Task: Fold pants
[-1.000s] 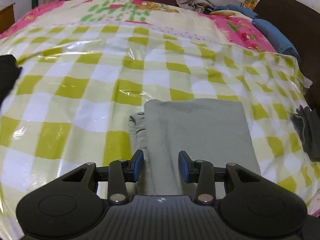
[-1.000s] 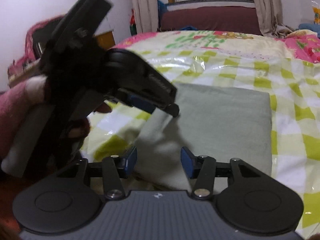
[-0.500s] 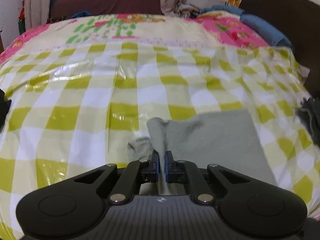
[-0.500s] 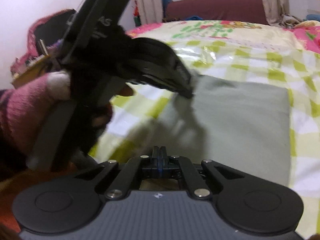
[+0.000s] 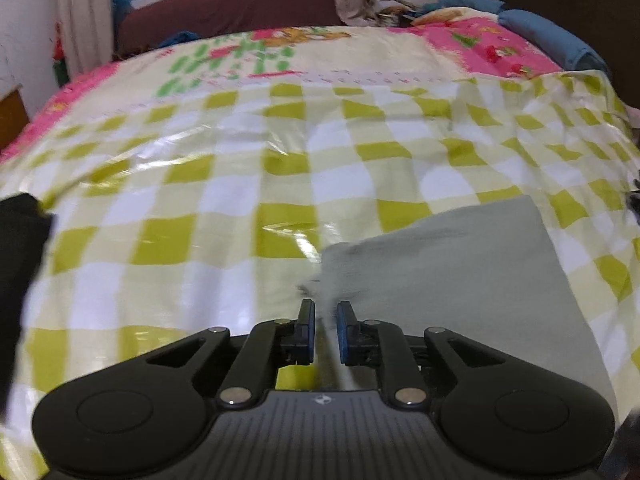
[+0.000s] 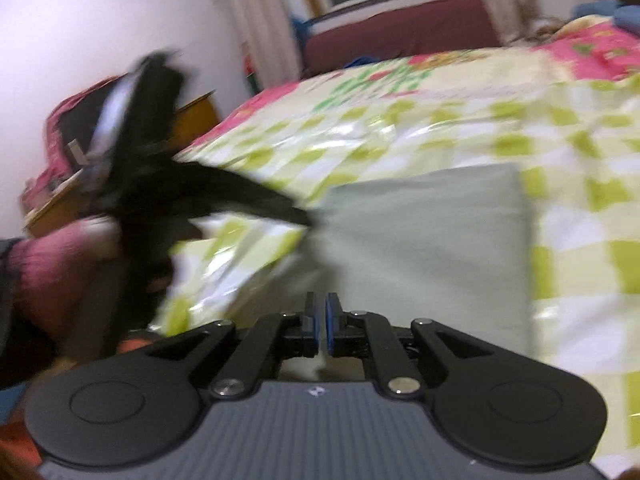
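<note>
Pants: grey pants [image 5: 460, 280], folded into a block, lie on the bed [image 5: 224, 208] near its front edge.
Left hand-held gripper [image 5: 325, 332]: jaws opening, cloth between them; pads look clear of it.
Right hand-held gripper [image 6: 320, 330]: jaws opening, a narrow gap; cloth just ahead, none visibly pinched.
Risk: a snagged corner drags open the fold on the slick checked cover.

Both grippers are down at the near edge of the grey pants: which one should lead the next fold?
Probably the left gripper. Its opening jaws have the grey pants' near-left corner between them. The right gripper, jaws also opening, sits mid-edge. The fabric is blurred, so this is tentative.
</note>
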`<state>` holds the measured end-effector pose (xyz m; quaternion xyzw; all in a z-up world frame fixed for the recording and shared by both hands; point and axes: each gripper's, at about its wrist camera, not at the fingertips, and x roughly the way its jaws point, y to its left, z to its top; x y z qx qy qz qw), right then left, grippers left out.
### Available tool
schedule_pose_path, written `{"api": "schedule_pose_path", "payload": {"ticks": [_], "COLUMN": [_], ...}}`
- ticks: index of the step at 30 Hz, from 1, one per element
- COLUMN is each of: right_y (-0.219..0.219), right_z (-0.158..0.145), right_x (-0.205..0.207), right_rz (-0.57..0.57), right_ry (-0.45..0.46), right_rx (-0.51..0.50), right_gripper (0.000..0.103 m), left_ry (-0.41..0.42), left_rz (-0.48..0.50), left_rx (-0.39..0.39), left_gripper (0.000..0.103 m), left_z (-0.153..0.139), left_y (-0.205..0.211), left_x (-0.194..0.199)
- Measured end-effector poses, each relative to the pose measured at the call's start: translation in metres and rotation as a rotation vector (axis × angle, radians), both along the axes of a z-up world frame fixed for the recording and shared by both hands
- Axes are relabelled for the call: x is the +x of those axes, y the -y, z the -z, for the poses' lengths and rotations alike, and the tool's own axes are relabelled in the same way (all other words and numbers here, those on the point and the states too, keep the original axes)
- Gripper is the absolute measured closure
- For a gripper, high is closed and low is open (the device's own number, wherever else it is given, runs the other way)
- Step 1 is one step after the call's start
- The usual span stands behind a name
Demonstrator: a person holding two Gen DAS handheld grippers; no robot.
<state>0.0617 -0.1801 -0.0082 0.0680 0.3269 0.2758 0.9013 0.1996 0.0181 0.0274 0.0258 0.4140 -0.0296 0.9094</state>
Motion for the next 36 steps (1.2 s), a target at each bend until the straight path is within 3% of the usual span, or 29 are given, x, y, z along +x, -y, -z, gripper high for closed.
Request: {"api": "schedule_pose_path", "payload": {"ticks": [3, 6, 8, 10, 12, 15, 18, 20, 22, 25, 28, 30, 33, 36], "right_y": [0.007, 0.006, 0.009, 0.011, 0.006, -0.003, -0.004, -0.008, -0.018, -0.037, -0.049, -0.053, -0.059, -0.067], "right_z": [0.012, 0.025, 0.018, 0.014, 0.016, 0.017, 0.010, 0.012, 0.015, 0.020, 0.015, 0.010, 0.007, 0.014], "right_x": [0.003, 0.008, 0.005, 0.000, 0.005, 0.011, 0.007, 0.004, 0.001, -0.001, -0.007, -0.009, -0.006, 0.001], "right_rz": [0.009, 0.009, 0.011, 0.019, 0.037, 0.055, 0.071, 0.060, 0.041, 0.007, -0.031, -0.036, -0.051, -0.061], "right_ry": [-0.028, -0.102, -0.076, -0.046, -0.055, -0.065, -0.046, -0.069, -0.092, -0.114, -0.106, -0.097, -0.079, -0.104], "right_rx": [-0.105, -0.121, -0.085, -0.072, -0.131, -0.155, -0.123, -0.105, -0.138, -0.215, -0.230, -0.217, -0.218, -0.250], "right_gripper": [0.089, 0.087, 0.085, 0.081, 0.075, 0.075, 0.074, 0.073, 0.073, 0.069, 0.069, 0.070, 0.070, 0.069], "left_ry": [0.036, 0.022, -0.010, -0.027, -0.002, 0.026, 0.103, 0.132, 0.151, 0.115, 0.064, 0.088, 0.188, 0.208], "left_rz": [-0.045, -0.010, 0.030, 0.064, 0.082, 0.036, -0.002, 0.013, 0.051, 0.104, 0.098, 0.059, -0.012, -0.013], "left_rx": [0.002, -0.027, 0.012, 0.107, 0.128, 0.062, 0.050, -0.006, -0.008, -0.006, -0.013, -0.065, -0.154, -0.198], "left_gripper": [0.072, 0.070, 0.070, 0.066, 0.059, 0.058, 0.058, 0.058, 0.058, 0.057, 0.057, 0.057, 0.055, 0.054], "left_z": [-0.011, -0.004, 0.010, 0.028, 0.034, 0.022, 0.013, 0.011, 0.010, 0.015, 0.021, 0.016, 0.002, 0.001], "left_y": [-0.004, 0.004, 0.015, 0.024, 0.021, 0.007, 0.003, 0.002, 0.005, 0.012, 0.009, -0.002, -0.023, -0.030], "left_x": [-0.015, -0.029, -0.035, -0.038, -0.039, -0.038, -0.048, -0.055, -0.060, -0.060, -0.056, -0.062, -0.073, -0.076]}}
